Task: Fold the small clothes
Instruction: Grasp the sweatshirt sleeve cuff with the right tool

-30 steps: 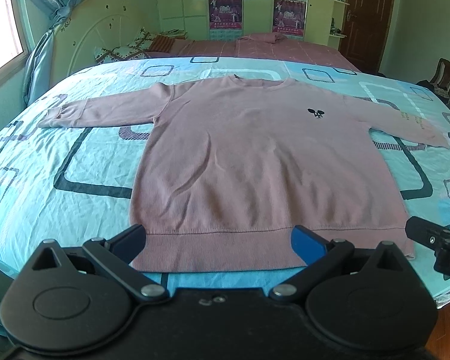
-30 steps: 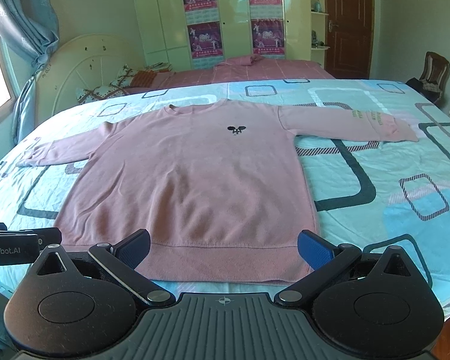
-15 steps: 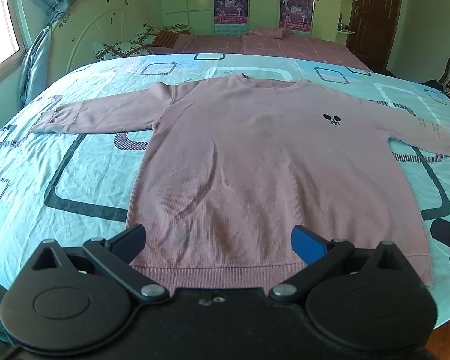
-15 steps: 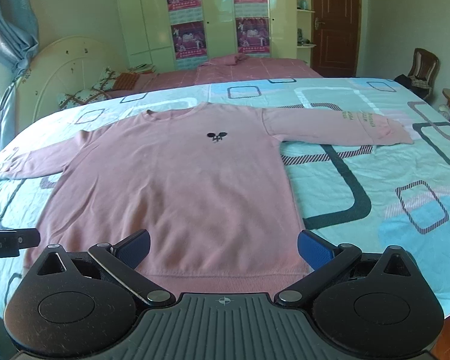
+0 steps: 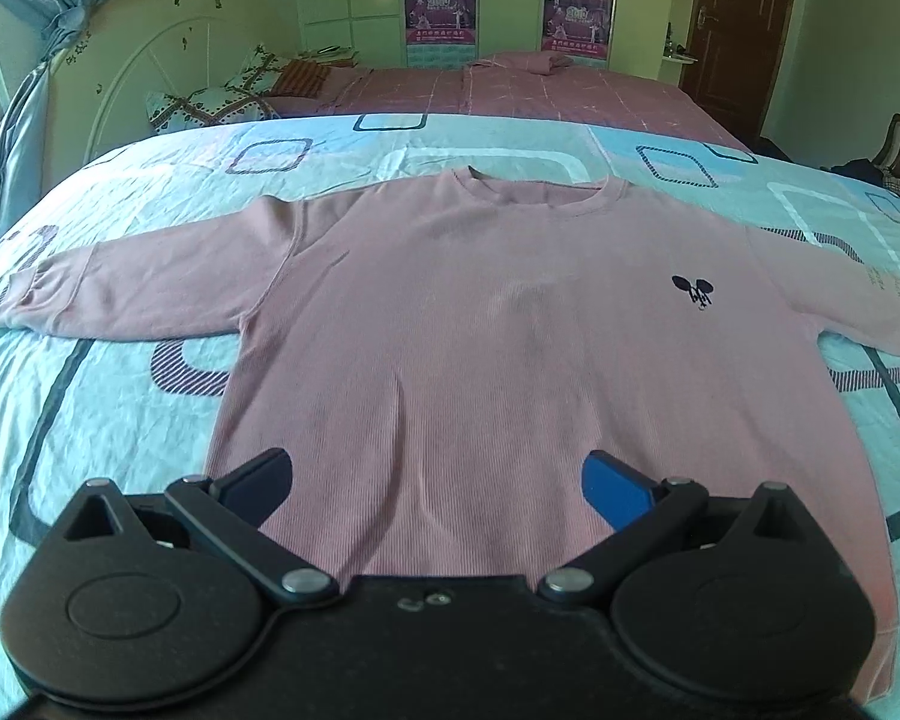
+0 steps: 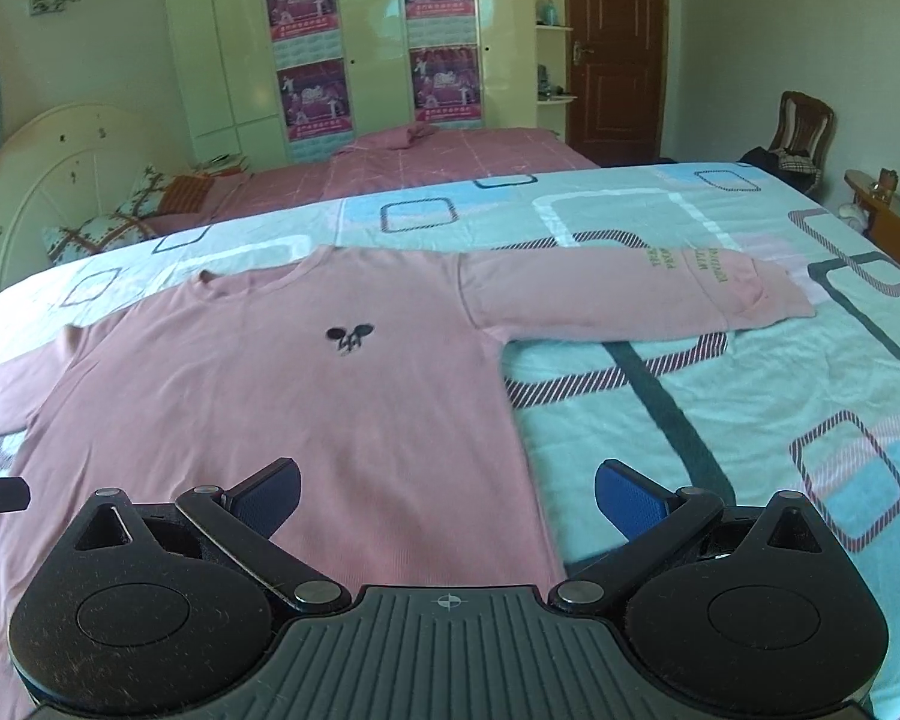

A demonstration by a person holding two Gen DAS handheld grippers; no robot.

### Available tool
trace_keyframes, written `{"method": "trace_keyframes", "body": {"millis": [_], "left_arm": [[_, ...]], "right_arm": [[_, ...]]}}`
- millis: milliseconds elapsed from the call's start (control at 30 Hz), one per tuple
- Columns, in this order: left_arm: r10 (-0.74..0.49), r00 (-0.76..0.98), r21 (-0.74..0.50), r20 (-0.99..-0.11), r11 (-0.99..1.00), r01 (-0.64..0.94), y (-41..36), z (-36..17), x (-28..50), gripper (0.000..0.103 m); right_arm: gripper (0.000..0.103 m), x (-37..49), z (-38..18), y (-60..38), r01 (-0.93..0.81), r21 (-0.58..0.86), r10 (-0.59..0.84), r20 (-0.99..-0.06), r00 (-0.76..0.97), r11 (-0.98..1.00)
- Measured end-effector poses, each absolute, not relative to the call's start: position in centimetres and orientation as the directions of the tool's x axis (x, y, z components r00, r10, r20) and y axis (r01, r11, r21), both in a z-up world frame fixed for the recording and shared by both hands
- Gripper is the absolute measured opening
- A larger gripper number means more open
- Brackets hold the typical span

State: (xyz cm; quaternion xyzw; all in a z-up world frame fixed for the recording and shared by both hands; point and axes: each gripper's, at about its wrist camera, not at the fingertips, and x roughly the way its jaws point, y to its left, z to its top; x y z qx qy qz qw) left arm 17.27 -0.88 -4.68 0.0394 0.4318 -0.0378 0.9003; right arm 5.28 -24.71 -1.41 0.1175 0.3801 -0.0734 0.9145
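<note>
Left wrist view: sweater lies flat, face up on the bed, sleeves out, unfolded. Your left gripper and right gripper hover over it, jaws spread, empty. Folding not started; next, pinch a sleeve or side edge.

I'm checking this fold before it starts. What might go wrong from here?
The pink sweater lies flat on a soft bedsheet, so either open gripper, left or right, might pinch sheet along with the fabric. The right sleeve reaches far out, so it may drag or bunch when folded in.
</note>
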Motion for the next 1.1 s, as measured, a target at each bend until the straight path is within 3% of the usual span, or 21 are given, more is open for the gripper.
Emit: {"method": "trace_keyframes", "body": {"millis": [433, 800, 867, 1100], "left_arm": [[-0.062, 0.625, 0.011, -0.778, 0.994, 0.113, -2.3, -7.1, 26.2, 0.102], [0.004, 0.619, 0.075, -0.786, 0.993, 0.088, -6.5, -9.8, 29.7, 0.102], [0.015, 0.614, 0.086, -0.789, 0.992, 0.087, -7.3, -10.1, 30.1, 0.102], [0.041, 0.610, 0.109, -0.791, 0.991, 0.074, -9.1, -10.7, 31.0, 0.102]], "right_arm": [[0.103, 12.7, -3.2, -30.8, 0.339, 0.125, -0.165, -0.688, 0.707, 0.932], [0.102, 16.5, -8.7, -45.1, 0.512, 0.106, -0.276, -0.740, 0.613, 0.852], [0.077, 16.8, -9.7, -47.4, 0.535, 0.091, -0.295, -0.751, 0.591, 0.840], [0.076, 17.5, -12.6, -53.9, 0.623, 0.118, -0.311, -0.786, 0.534, 0.773]]}}
